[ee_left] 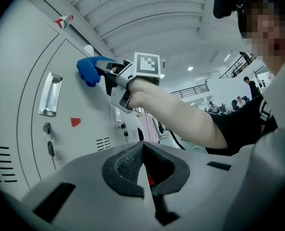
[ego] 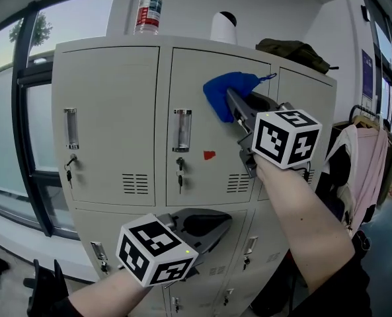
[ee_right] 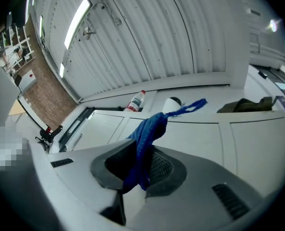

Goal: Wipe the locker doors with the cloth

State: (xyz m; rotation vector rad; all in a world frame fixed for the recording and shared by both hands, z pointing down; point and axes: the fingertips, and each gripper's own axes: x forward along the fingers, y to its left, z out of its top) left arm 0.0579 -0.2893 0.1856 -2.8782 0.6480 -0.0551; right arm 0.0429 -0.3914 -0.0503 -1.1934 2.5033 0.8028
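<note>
Right claw (ee_right: 141, 165) is clamped on the blue cloth (ee_right: 147, 129): a fold is pinched between the pads and the rest bunches out ahead of the tips, so fabric rather than plastic meets the metal. The wad looks pressed flat against the middle upper door (ego: 209, 131), high up near its top right corner. The arm reaches up and forward, probably to begin at the top and work down. Below the cloth on that door sits a small red mark (ego: 209, 155), well apart from it, with the handle (ego: 182, 130) and key off to the left, all likely in the wiping path. Left claw (ee_left: 144, 165) has its jaws together with nothing between them. It hangs low in front of the lower lockers (ego: 248, 243), apart from them, likely parked clear of the working arm. A bottle (ego: 149, 6), a white cylinder (ego: 223, 28) and a dark bundle (ego: 291, 50) sit on the locker top, above the wiping area.
</note>
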